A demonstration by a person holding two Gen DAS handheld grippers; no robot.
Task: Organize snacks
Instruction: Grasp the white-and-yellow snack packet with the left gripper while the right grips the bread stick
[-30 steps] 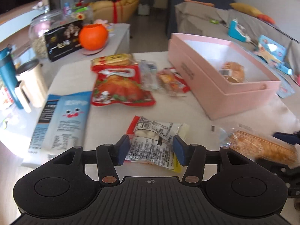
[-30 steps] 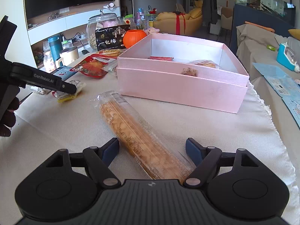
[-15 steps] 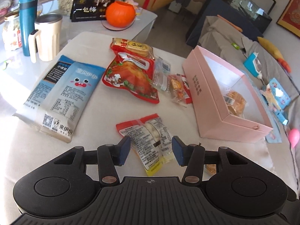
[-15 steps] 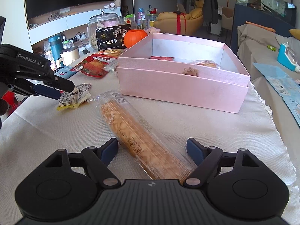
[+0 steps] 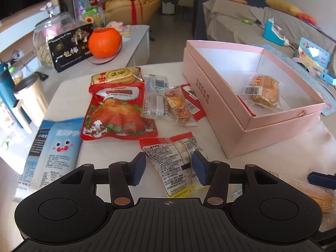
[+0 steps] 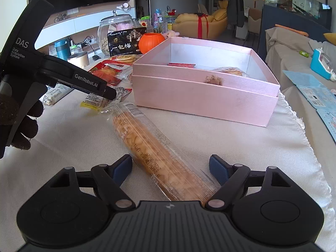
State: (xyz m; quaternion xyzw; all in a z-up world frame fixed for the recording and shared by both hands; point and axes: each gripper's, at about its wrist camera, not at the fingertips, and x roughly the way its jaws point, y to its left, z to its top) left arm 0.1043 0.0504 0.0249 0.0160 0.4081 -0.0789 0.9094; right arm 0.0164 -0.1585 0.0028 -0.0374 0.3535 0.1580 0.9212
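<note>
Left wrist view: the left hand-held gripper (image 5: 168, 169) straddles a small printed snack packet (image 5: 175, 162), jaws part open after closing in a little, the right pad just at the wrapper's edge, the left one clear of it, so nothing is gripped yet. The packet lies flat on the bench (image 5: 69, 88), its long axis running roughly away from the fingers, and the pink box (image 5: 237, 126) sits just to its right (the likely destination). The right hand-held gripper (image 6: 170, 169) stands wide around a long cracker sleeve (image 6: 155, 155), pads apart from it.
</note>
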